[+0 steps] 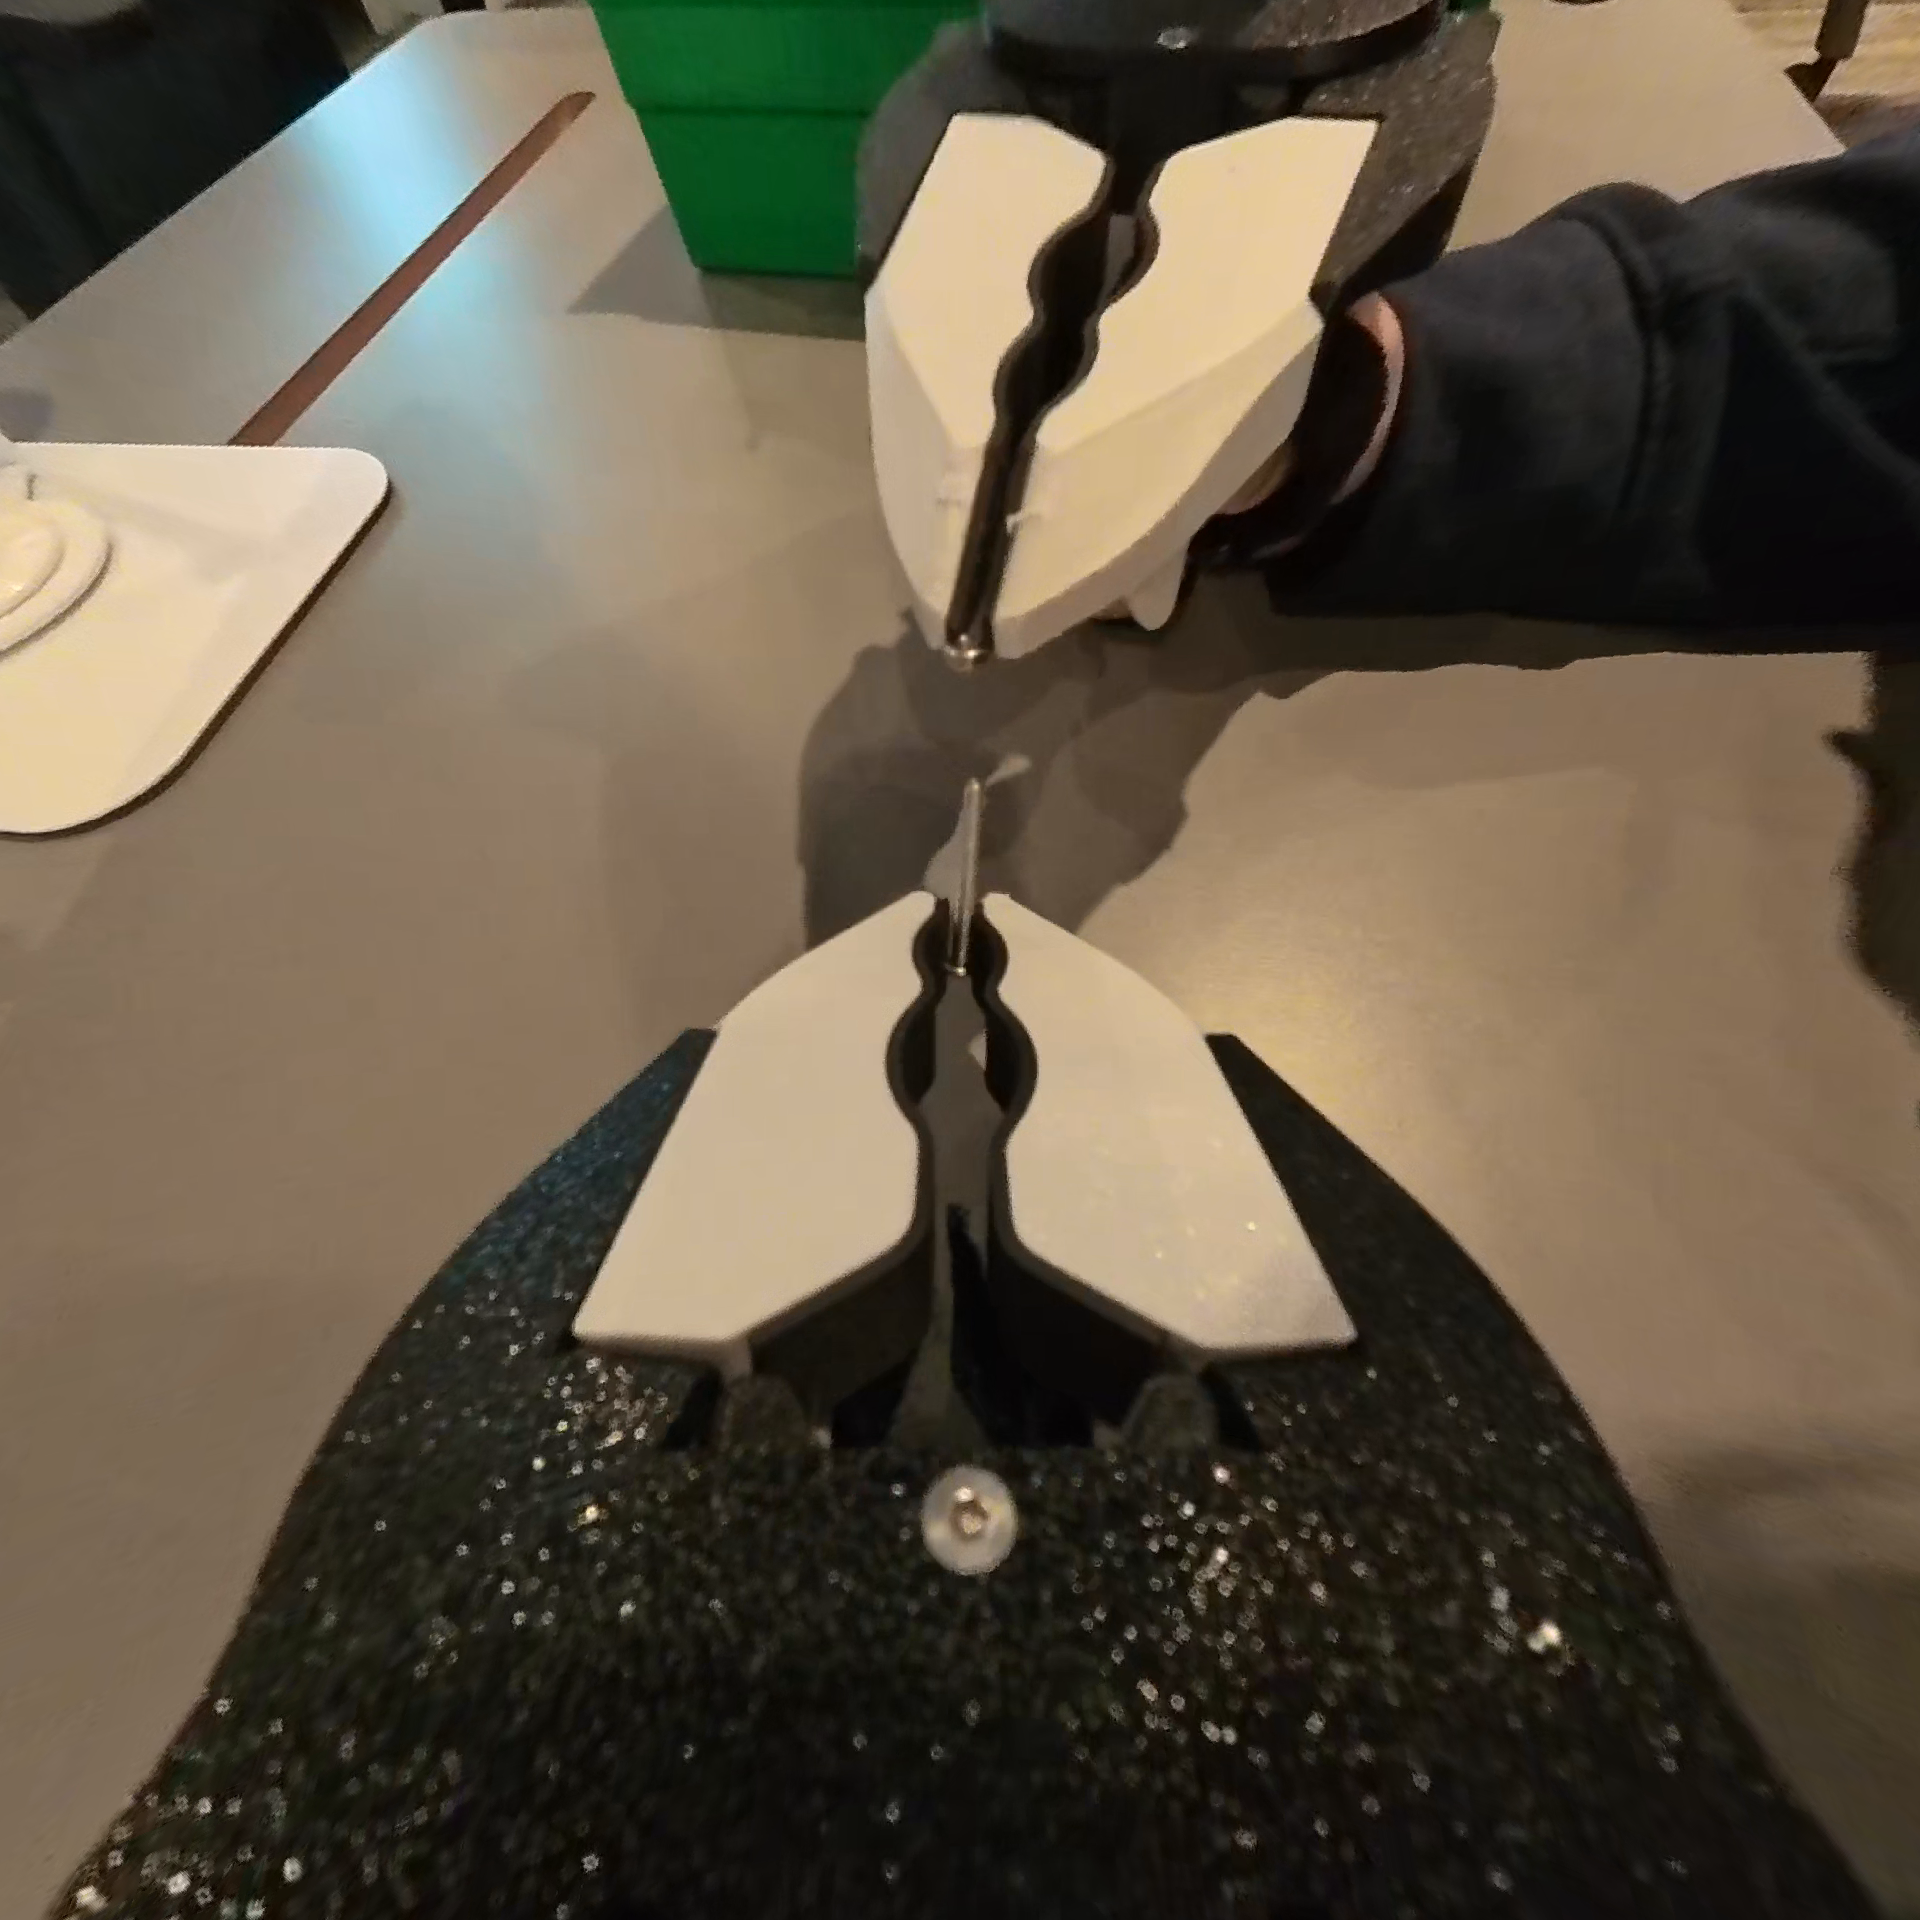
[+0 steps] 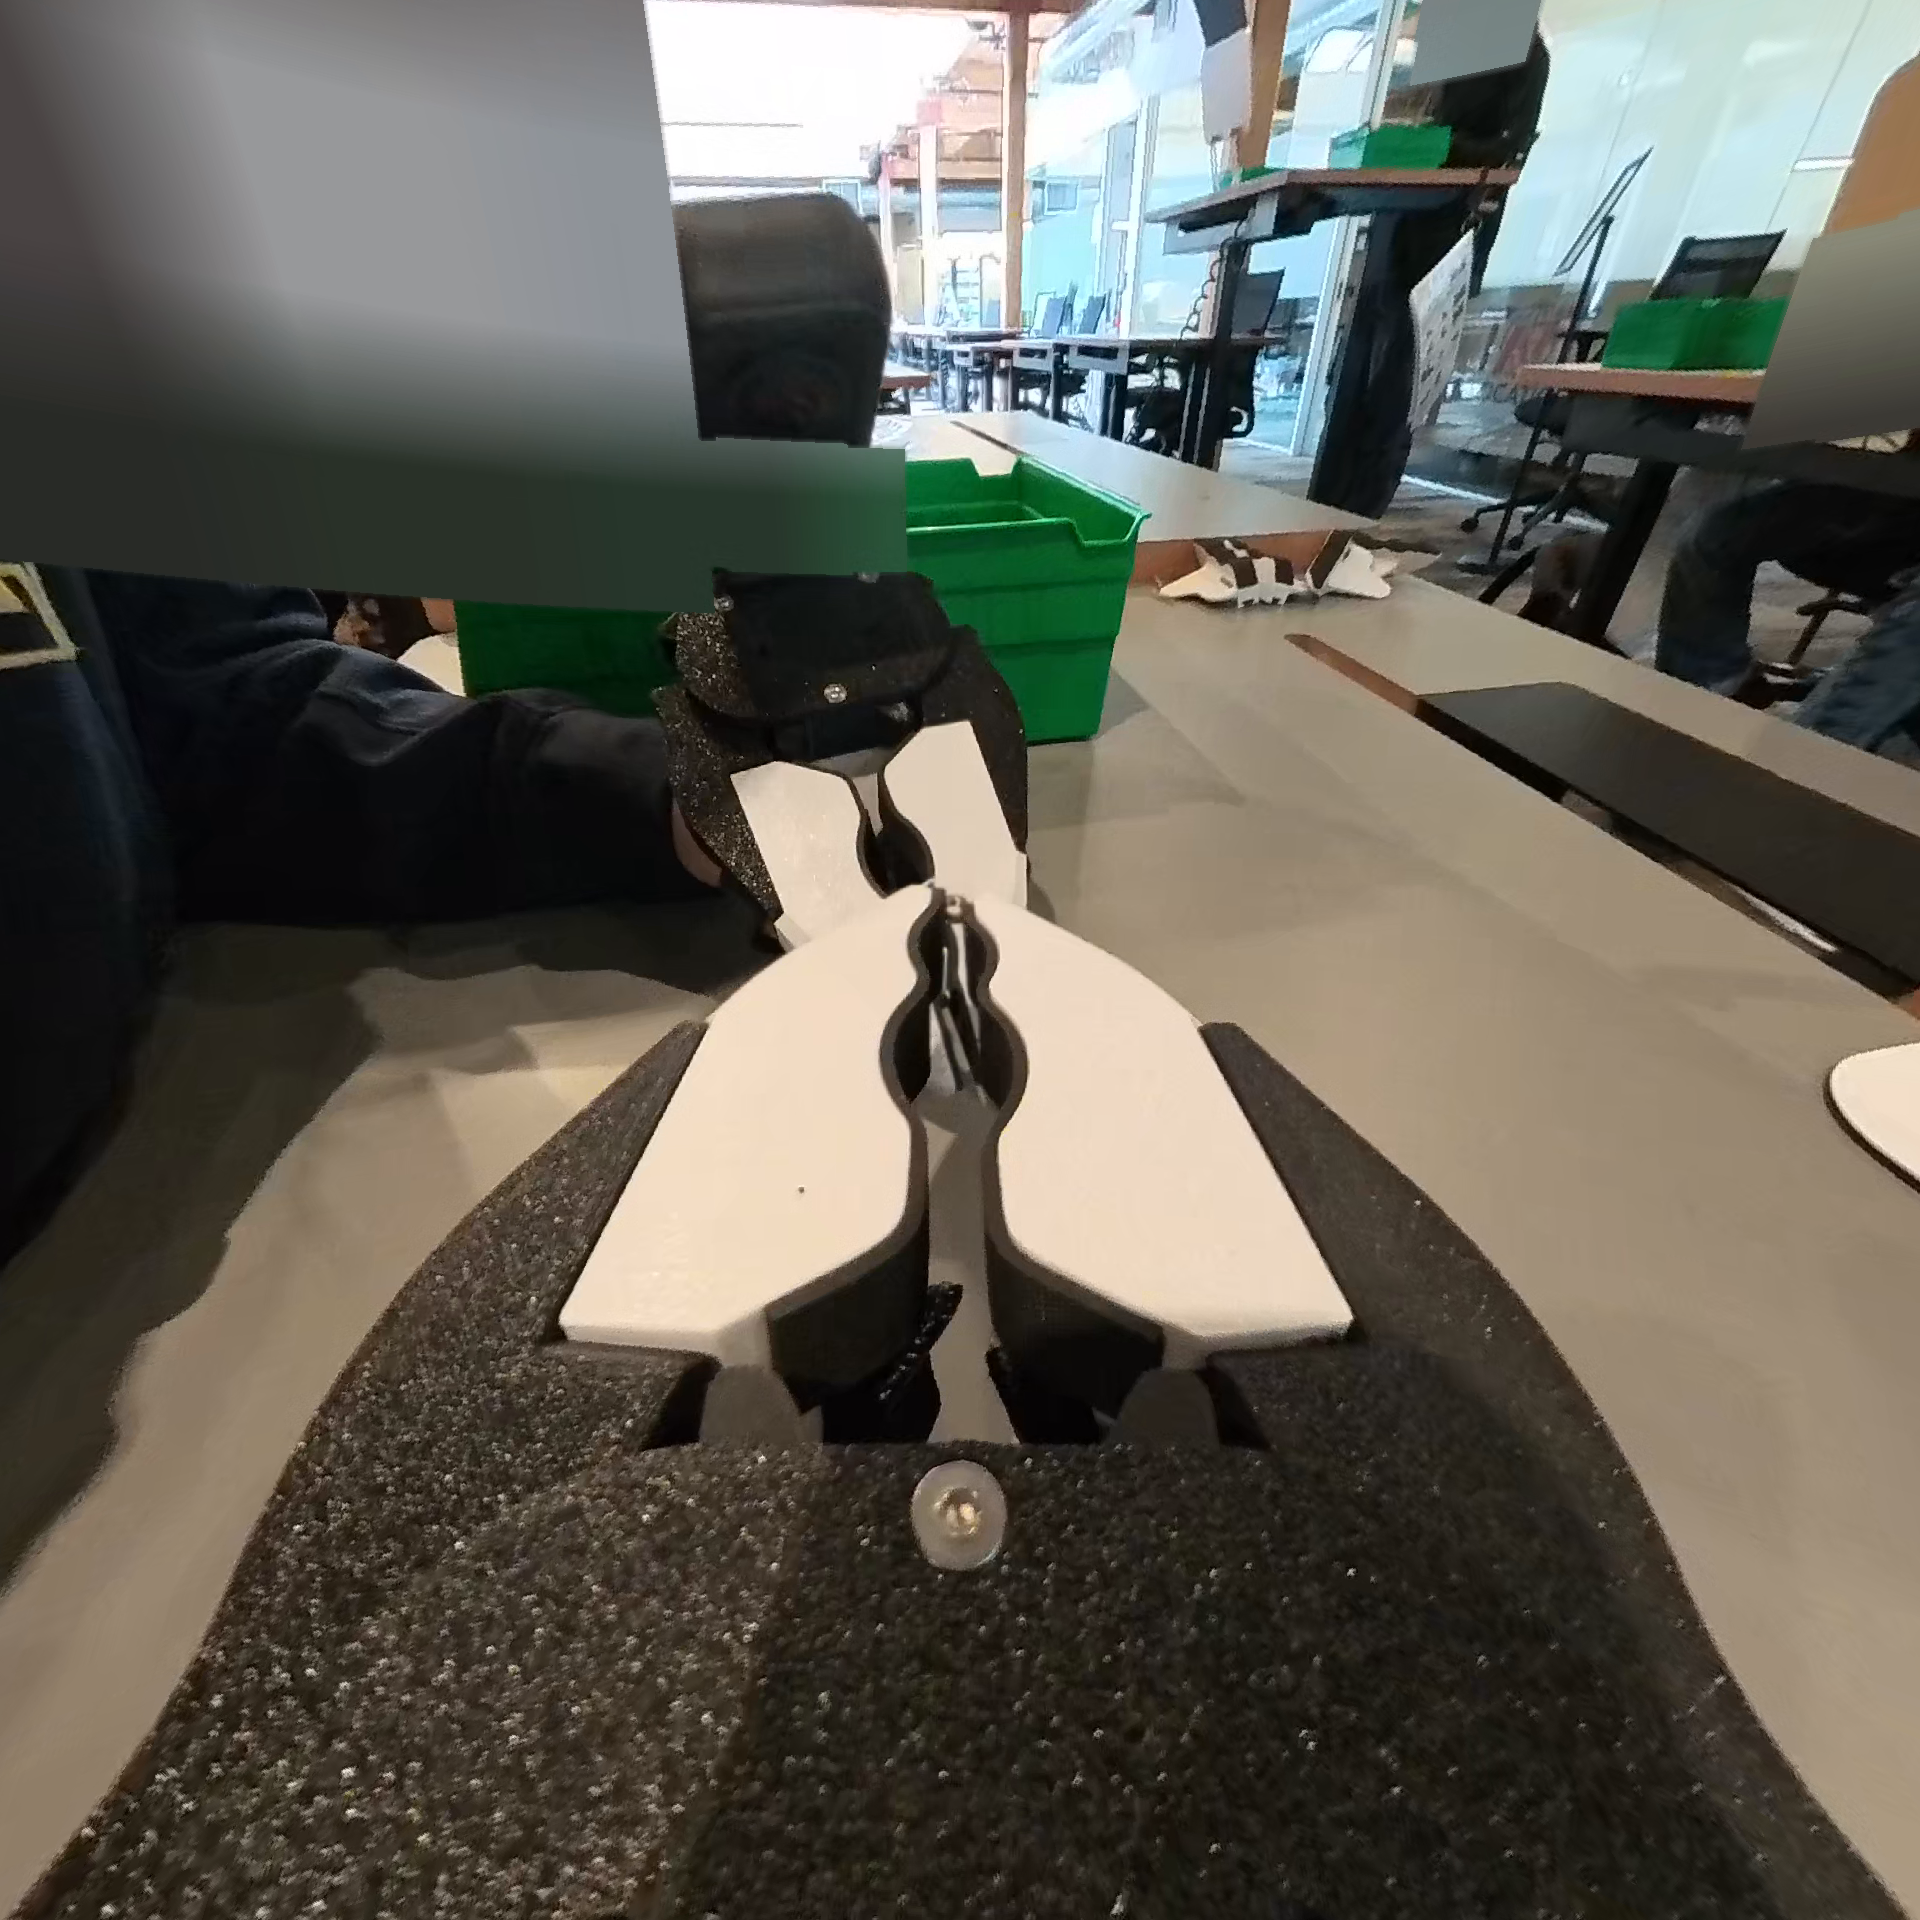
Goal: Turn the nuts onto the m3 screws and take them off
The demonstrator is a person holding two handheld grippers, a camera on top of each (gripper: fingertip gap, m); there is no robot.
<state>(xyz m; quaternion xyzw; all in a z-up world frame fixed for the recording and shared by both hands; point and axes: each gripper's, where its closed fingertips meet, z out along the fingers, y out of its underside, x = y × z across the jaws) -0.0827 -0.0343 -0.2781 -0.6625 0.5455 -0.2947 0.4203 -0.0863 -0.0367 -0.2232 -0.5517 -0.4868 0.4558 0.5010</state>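
In the left wrist view my left gripper (image 1: pixel 966 906) is shut on a thin metal screw (image 1: pixel 970 852). The screw's head sits between the pads and its shaft points forward over the grey table (image 1: pixel 468 935). My right gripper (image 1: pixel 968 634) faces it from beyond, shut on a small metal nut (image 1: pixel 966 652) at its very tip. The nut hangs a short way from the screw's free end and they do not touch. In the right wrist view the right gripper (image 2: pixel 951 899) shows the nut (image 2: pixel 952 906) pinched at its tip. The left gripper's white fingers (image 2: pixel 821 831) are just behind, their tips hidden.
A green bin (image 1: pixel 758 156) stands at the back of the table and also shows in the right wrist view (image 2: pixel 1029 592). A white tray (image 1: pixel 156 623) lies at the left. A dark-sleeved arm (image 1: pixel 1610 416) holds the right gripper. A black slab (image 2: pixel 1662 769) lies at the right.
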